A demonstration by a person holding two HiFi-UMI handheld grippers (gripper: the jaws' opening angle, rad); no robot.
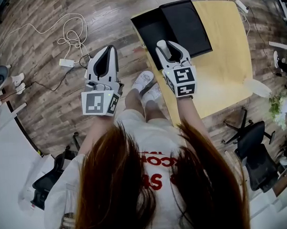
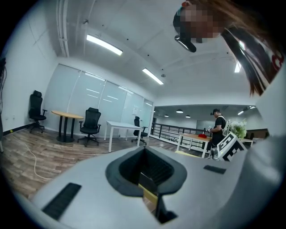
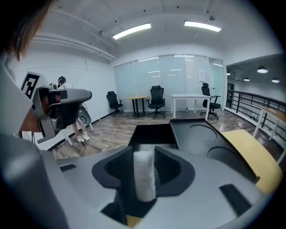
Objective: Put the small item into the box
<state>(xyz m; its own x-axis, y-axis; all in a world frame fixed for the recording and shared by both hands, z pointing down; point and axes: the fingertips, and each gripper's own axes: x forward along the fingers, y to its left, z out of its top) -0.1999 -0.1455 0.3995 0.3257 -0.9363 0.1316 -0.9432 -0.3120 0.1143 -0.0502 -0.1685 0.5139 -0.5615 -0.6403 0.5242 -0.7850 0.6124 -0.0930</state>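
A small white item (image 1: 164, 49) stands upright between the jaws of my right gripper (image 1: 168, 44), which is shut on it. In the right gripper view the white item (image 3: 144, 174) fills the gap of the right gripper (image 3: 144, 154). Just ahead lies the open black box (image 3: 152, 134) with its lid (image 3: 201, 138) laid open to the right. The box (image 1: 152, 29) sits at the near left corner of a yellow table (image 1: 226, 62), under the right gripper's tip. My left gripper (image 1: 109, 49) hangs over the wooden floor, left of the table, jaws together and empty.
A white cable and power strip (image 1: 66, 62) lie on the floor beyond the left gripper. The person's white shoes (image 1: 144, 81) stand between the grippers. Office chairs (image 1: 250, 141) stand at the right. Another person (image 2: 219, 127) stands at a far table.
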